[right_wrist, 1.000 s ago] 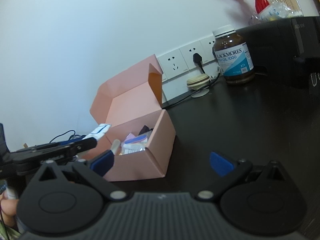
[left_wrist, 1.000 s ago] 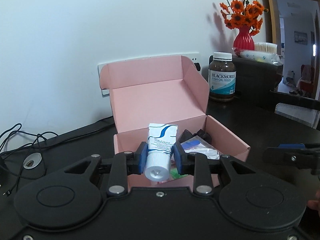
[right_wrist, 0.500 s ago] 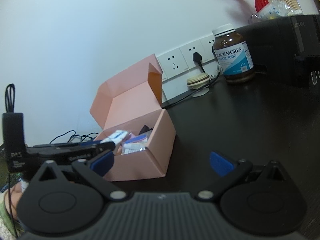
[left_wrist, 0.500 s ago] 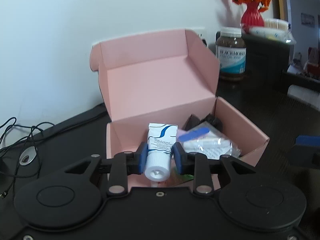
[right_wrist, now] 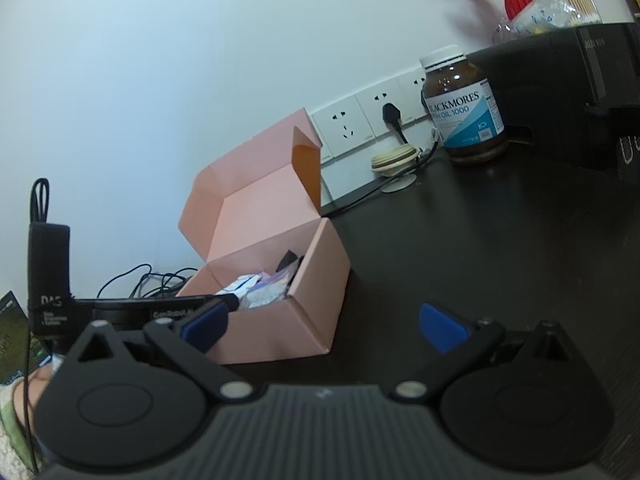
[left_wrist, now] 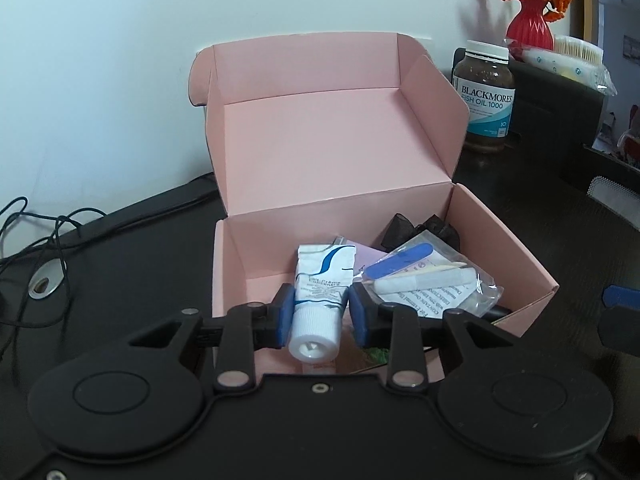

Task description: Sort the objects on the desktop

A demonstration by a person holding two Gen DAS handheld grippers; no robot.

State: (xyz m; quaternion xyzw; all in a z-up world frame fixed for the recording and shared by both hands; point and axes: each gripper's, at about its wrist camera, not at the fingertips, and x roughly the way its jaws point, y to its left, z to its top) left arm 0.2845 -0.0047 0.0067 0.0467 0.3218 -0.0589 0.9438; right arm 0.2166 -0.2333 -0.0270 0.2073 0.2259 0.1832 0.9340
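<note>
An open pink box sits on the dark desk with its lid up. Inside lie a plastic bag with a blue nail file, a purple card and a black item. My left gripper hangs over the box's near edge. Its jaws are opening, and a white cream tube is still caught between the pads, cap towards me and far end down on the contents. My right gripper stands open and empty to the right of the box.
A brown fish oil bottle stands behind the box on the right, beside a black case carrying a red vase with orange flowers. Cables trail over the desk at the left. Wall sockets lie behind the box.
My left gripper has moved forward and tipped down over the box with the tube. Its right pad has eased outward a little. The right gripper has not moved.
</note>
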